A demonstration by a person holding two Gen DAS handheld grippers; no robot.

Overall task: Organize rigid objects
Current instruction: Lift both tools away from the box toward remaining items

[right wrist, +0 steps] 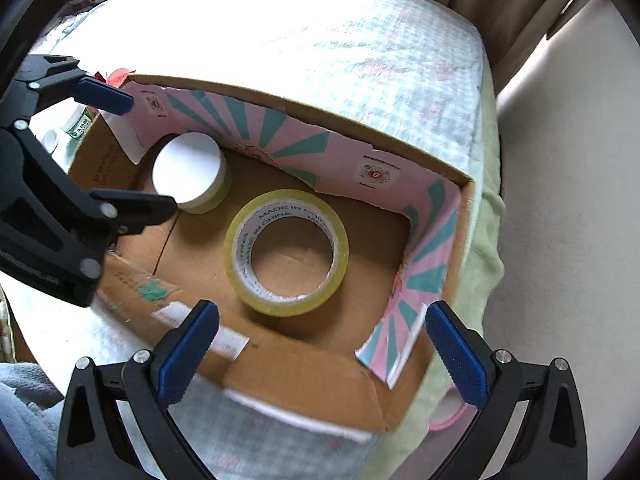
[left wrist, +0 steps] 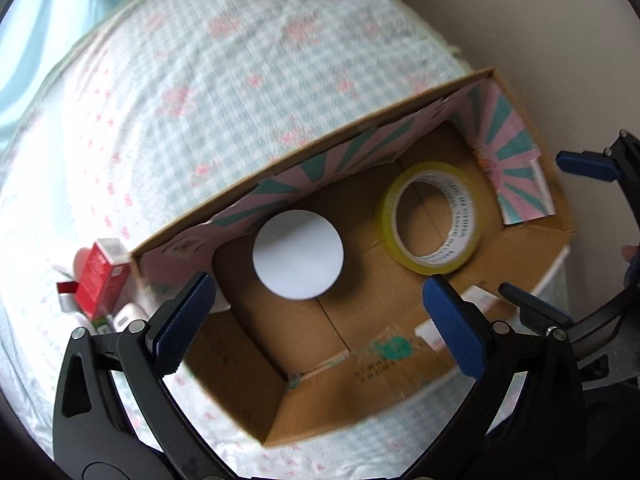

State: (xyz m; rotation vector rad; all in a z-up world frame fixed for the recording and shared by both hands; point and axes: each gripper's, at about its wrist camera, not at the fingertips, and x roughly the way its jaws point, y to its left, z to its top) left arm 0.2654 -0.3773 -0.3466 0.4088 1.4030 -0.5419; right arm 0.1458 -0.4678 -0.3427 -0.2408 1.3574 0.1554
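Both grippers, left gripper (left wrist: 320,320) and right gripper (right wrist: 322,354), hung above the cardboard box (right wrist: 304,396) with jaws spread wide, holding nothing. Inside the box lay a tape roll (right wrist: 286,252) and a white-lidded jar (right wrist: 188,172). Beside the box, a red carton (left wrist: 100,280) and small bottles apparently awaited packing.

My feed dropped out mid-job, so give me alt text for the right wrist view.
An open cardboard box on a checked bedspread holds a roll of yellowish tape lying flat and a round white-lidded jar beside it. The right tool hangs open and empty above the box; the left tool, also open, enters from the left.
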